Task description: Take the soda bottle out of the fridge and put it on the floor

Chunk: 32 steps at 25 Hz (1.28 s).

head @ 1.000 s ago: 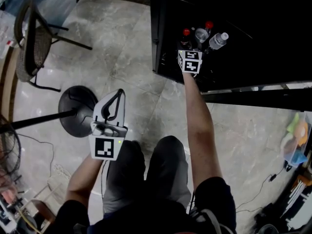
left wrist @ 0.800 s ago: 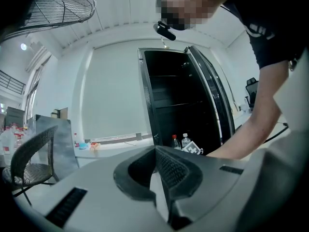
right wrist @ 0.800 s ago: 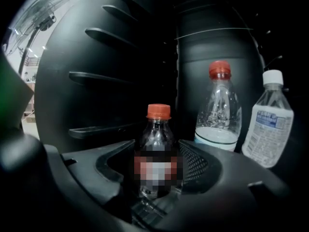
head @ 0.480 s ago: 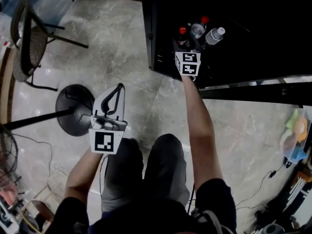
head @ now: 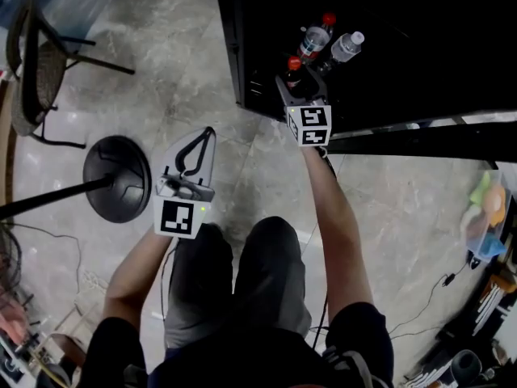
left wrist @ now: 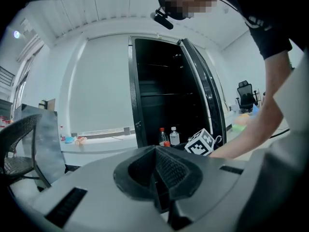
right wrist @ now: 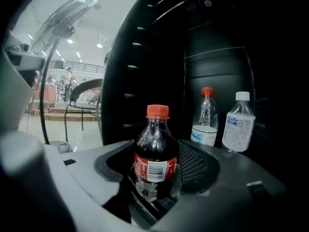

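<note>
A small dark soda bottle (right wrist: pixel 155 153) with a red cap and red label stands upright between the pads of my right gripper (right wrist: pixel 155 180), which is shut on its lower body. In the head view the soda bottle (head: pixel 293 71) and right gripper (head: pixel 296 81) sit at the front edge of the open black fridge (head: pixel 242 71). Behind it in the fridge stand a red-capped water bottle (right wrist: pixel 206 120) and a white-capped water bottle (right wrist: pixel 239 122). My left gripper (head: pixel 202 140) hangs over the marble floor (head: pixel 202 63), shut and empty, far left of the fridge.
A fan's round black base (head: pixel 117 179) and pole stand on the floor to the left. A chair (head: pixel 36 63) is at far left. The fridge door (head: pixel 420 142) juts out to the right. Coloured items (head: pixel 489 225) and cables lie at far right.
My right gripper has drawn back from the fridge interior with the soda bottle, which now stands apart from the two water bottles. The left gripper has barely moved.
</note>
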Motion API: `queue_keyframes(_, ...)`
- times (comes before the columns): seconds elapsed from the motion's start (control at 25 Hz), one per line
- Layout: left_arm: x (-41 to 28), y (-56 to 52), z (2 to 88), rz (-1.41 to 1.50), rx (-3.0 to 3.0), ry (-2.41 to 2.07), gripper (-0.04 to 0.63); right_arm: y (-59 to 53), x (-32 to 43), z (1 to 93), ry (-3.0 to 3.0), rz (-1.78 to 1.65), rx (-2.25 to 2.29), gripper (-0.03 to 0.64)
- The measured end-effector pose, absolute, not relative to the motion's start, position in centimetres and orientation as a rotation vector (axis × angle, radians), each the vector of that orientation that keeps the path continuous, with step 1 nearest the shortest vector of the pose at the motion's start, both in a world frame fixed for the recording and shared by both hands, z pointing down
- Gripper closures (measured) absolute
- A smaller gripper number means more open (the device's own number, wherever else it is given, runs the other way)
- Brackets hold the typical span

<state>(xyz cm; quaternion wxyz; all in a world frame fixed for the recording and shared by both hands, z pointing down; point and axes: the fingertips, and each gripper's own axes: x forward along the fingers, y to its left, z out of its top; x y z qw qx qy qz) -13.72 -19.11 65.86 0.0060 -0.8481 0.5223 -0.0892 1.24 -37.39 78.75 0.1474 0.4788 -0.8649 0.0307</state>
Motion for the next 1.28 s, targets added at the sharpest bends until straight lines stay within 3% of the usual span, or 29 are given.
queue_keyframes(0.6, -11.1, -19.2, 71.5, -0.342, -2.710, 1.448, 0.572, -25.5, 0.3, 81.1, -2.593, 0.098, 1.197, 0.331)
queue_keyframes(1.28, -10.1, -18.4, 79.2, -0.456, -2.720, 1.305, 0.572, -20.1, 3.5, 96.1, -2.465, 0.237, 1.245, 0.331)
